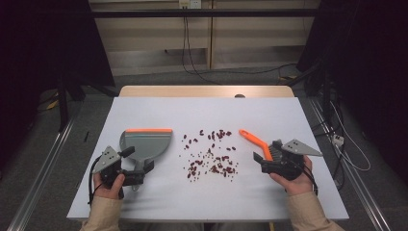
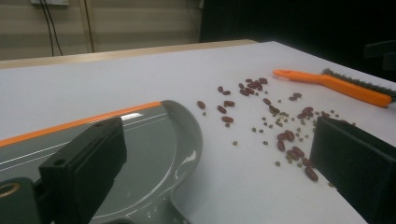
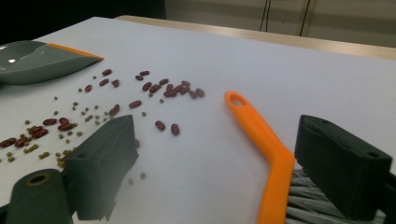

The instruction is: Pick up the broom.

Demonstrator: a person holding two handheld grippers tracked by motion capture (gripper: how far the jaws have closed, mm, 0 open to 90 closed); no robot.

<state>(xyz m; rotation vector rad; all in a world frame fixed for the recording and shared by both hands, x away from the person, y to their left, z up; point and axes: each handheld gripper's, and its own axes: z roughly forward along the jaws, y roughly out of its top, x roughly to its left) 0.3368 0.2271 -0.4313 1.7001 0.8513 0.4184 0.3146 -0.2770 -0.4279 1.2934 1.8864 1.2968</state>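
The scattered beans lie in the middle of the frame in the high view, a loose patch of dark red ones mixed with small greenish ones, spread on the white table between my two tools. To their left sits the grey dustpan, its orange-edged lip toward the top of the frame and its handle pointing down toward my left gripper, which hovers right at that handle; in the left gripper view the jaws stand apart with nothing between them, the pan's bowl just ahead. To the beans' right lies the orange brush, its long axis running from upper left down to lower right, hanging-hole end nearest the beans and bristles toward my right gripper. In the right gripper view the jaws are spread, straddling the brush at its bristle end, not yet closed on it. I judge the brush must sweep leftward, so my right hand takes it first.
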